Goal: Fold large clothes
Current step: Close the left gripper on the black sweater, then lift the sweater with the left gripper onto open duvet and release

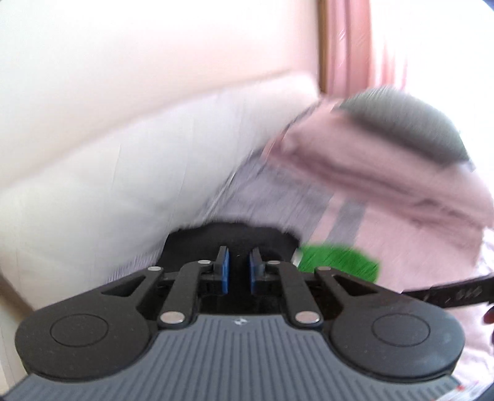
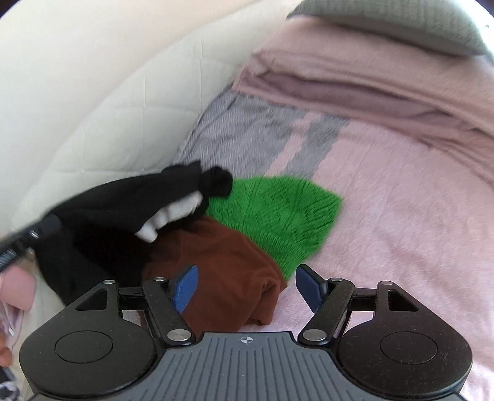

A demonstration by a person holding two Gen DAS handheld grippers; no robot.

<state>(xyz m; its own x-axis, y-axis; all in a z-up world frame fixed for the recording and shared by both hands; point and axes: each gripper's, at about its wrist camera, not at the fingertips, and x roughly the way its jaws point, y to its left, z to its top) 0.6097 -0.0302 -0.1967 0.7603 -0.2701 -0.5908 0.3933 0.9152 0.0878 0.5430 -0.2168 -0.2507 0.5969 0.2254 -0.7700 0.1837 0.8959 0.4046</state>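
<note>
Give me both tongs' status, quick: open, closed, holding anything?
Left tongs: nearly closed, with the black garment at their tips; an actual pinch cannot be confirmed.
Right tongs: open, holding nothing, above the brown garment.

Count: 3 loose garments on the bed — 1 black garment (image 2: 117,212), 1 rust-brown garment (image 2: 225,277), 1 green knit (image 2: 278,212). 1 grey pillow (image 2: 395,27). 1 folded pink blanket (image 2: 355,77). 1 pink bedspread (image 2: 401,216) with 2 grey stripes (image 2: 311,138). 1 white quilted headboard (image 2: 92,101). 1 pink curtain (image 1: 349,43). 2 grippers: left gripper (image 1: 239,271), right gripper (image 2: 245,288).
</note>
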